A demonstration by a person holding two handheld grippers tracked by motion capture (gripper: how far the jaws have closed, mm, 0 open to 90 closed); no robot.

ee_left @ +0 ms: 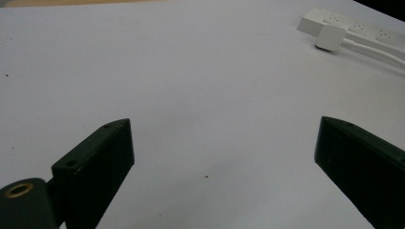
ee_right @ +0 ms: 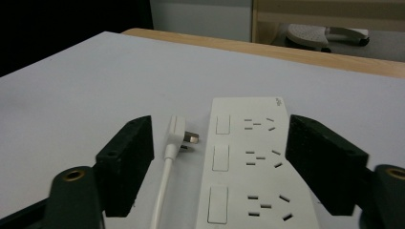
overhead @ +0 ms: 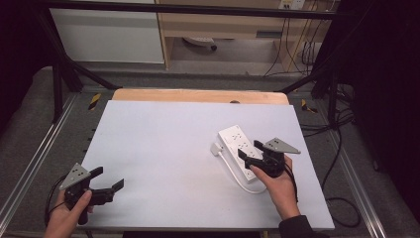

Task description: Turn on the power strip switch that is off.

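Right gripper (overhead: 250,154) spread wide over white plastic power strip (overhead: 241,148) near bench's right edge; left gripper (overhead: 108,177) agape at near-left corner.

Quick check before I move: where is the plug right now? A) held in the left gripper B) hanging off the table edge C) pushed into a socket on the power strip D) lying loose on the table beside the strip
D: the plug lies on the table beside the power strip, its prongs bare and pointing at the strip.

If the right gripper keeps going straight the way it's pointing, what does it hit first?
Most likely the white power strip: the open right gripper has it lying between its jaws, with the plug just inside the left jaw. How high the gripper is above the strip is unclear.
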